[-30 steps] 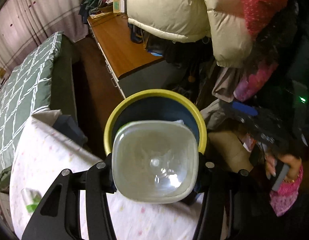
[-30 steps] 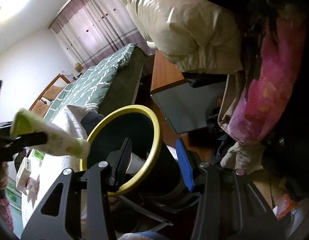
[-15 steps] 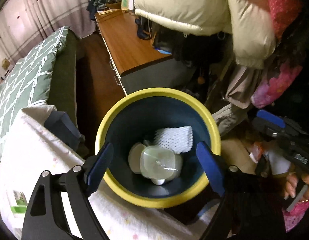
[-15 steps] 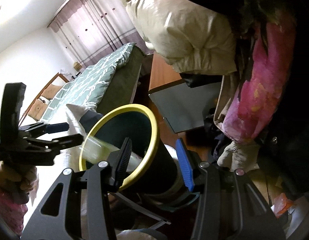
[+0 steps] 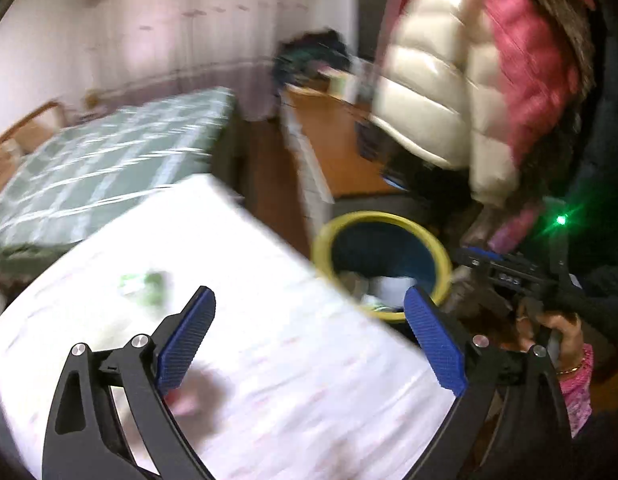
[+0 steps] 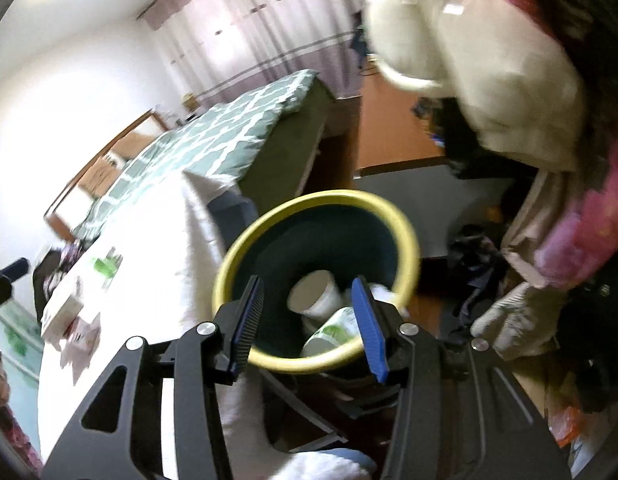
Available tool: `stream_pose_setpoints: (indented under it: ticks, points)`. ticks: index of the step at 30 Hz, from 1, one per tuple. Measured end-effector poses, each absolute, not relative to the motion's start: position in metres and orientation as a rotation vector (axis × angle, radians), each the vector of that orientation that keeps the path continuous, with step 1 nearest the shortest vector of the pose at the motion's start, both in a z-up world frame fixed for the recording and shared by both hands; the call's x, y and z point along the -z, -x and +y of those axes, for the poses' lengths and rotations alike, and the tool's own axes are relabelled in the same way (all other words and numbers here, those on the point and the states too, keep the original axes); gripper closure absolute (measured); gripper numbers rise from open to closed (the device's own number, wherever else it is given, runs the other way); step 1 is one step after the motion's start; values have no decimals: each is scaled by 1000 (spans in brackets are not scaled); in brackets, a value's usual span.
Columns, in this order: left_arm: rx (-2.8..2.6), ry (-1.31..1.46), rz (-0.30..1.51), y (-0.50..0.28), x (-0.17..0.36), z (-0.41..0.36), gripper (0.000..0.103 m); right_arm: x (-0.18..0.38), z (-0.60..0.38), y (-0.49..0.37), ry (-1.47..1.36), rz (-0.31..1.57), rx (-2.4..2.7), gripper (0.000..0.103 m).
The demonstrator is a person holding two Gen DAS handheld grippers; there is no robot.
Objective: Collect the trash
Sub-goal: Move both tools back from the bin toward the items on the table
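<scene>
A dark bin with a yellow rim (image 6: 405,232) stands beside the white-clothed table (image 5: 293,360); it also shows in the left wrist view (image 5: 325,236). Inside lie a white cup (image 6: 315,294) and a green-labelled container (image 6: 333,334). My left gripper (image 5: 309,308) is open and empty above the table, left of the bin. My right gripper (image 6: 307,300) is open and empty, held over the bin's near rim. A green-and-white wrapper (image 5: 143,284) lies on the table; it also shows in the right wrist view (image 6: 107,266).
A small box (image 6: 63,310) and pink packets (image 6: 81,338) lie on the table's far side. A green checked bed (image 6: 213,136), a wooden desk (image 5: 329,136) and hanging puffy coats (image 5: 449,92) surround the bin. Clothes clutter the floor (image 6: 477,256).
My left gripper has let the clear plastic container drop into the bin, then swung left and back over the table. My right gripper has moved over the bin's rim.
</scene>
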State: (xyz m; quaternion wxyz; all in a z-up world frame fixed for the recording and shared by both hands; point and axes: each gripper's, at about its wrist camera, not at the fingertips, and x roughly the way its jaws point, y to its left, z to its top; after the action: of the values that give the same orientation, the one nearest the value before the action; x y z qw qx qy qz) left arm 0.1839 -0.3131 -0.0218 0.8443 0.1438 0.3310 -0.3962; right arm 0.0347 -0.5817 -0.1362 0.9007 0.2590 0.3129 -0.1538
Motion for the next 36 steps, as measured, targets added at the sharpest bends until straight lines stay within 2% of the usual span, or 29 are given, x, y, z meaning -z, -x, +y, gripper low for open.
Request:
stream_pose_setpoints:
  ticks: [8,16,23,34,35,36]
  points:
    - [449,-161,638,-208,21,-129,5,115,-489,-87,-397,691,144,59]
    - [150,-10,635,-245,72,6,5,86,-375,-140,-228,708,-79,59]
    - [4,35,620,-265,116,45,5,65,-274,-178,-94,692,-256,59]
    - [-9,125,625,-270,135,58,5,99,-147,-227,177,727,-310,59]
    - [-13,114,621,-269,134,56,5,102,-140,-231,195,733,-306,58]
    - [-15,105,617,-266,131,52,5,107,-132,-234,233,736,-295,52]
